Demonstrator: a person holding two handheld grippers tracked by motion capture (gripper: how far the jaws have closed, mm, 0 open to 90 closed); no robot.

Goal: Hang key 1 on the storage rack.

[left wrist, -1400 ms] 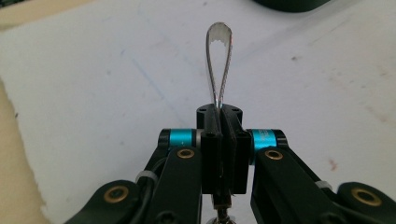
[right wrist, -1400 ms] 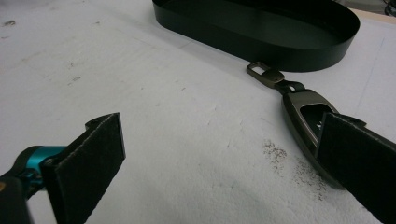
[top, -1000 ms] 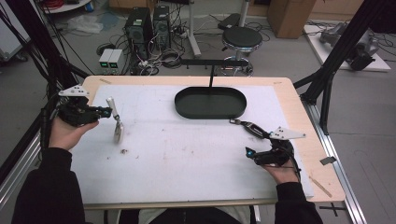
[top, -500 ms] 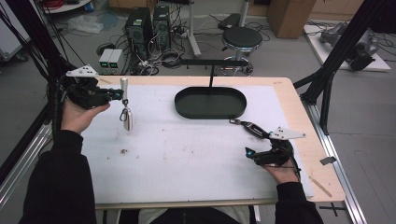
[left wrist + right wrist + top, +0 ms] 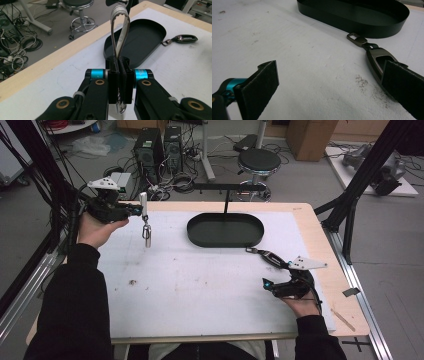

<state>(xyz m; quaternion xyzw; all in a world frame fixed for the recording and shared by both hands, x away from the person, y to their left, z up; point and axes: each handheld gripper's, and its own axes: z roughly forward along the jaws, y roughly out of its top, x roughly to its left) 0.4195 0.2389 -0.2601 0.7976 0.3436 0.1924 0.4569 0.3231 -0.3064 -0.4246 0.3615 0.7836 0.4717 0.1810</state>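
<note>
A: From the high view, where are you holding your left gripper?

B: You are holding it above the far left corner of the desk, well to the left of the black oval tray. It is clenching a silver key fob, which is hanging down from the jaws clear of the white surface.

A: What is the left gripper view adding?

B: There you are seeing the left gripper pressed tight on the silver key fob, whose metal loop is rising above the jaws. Beyond it the black oval tray is lying on the desk, and a dark key fob is resting just beside the tray's near rim.

A: And your right gripper?

B: You are resting it on the desk, nearer you than the tray and off its right end. Its jaws are standing released, holding nothing. The dark key fob is lying between that gripper and the tray.

A: Is the right gripper view showing more?

B: Yes. The right gripper is spread wide, and the dark key fob is lying flat close to the right-hand jaw, its clasp end pointing at the black oval tray; whether jaw and fob are touching, I cannot tell. Dark specks are marking the desk beside the fob.
</note>
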